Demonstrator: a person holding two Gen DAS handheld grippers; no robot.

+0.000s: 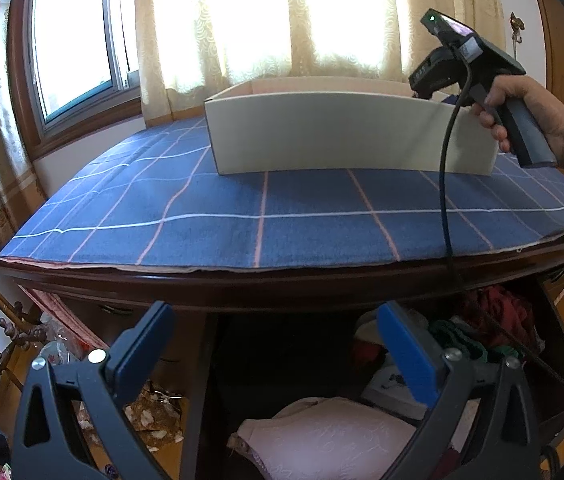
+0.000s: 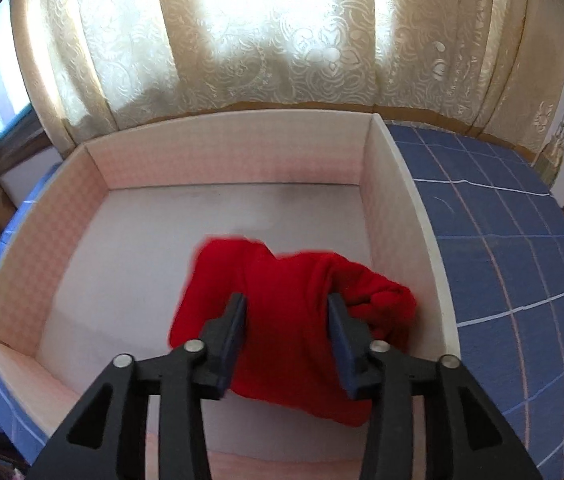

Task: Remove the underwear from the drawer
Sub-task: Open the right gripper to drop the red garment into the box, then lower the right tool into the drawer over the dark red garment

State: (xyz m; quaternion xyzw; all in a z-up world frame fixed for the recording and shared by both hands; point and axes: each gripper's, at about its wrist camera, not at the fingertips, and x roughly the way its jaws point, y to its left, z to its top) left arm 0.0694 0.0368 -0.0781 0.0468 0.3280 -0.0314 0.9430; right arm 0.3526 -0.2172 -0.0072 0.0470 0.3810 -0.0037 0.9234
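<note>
A worktop (image 1: 282,216) covered with a blue checked cloth (image 2: 502,240) stood before a curtained window. On it sat a shallow white box (image 2: 410,216). Below the worktop edge, an open drawer (image 1: 554,320) held mixed garments, a pale pink bra (image 1: 322,440) nearest. The left gripper (image 1: 277,352) hung wide open above the drawer, holding nothing. Inside the box lay red underwear (image 2: 290,312), between the fingers of the right gripper (image 2: 286,312); whether its pads pressed the cloth could not be told.
</note>
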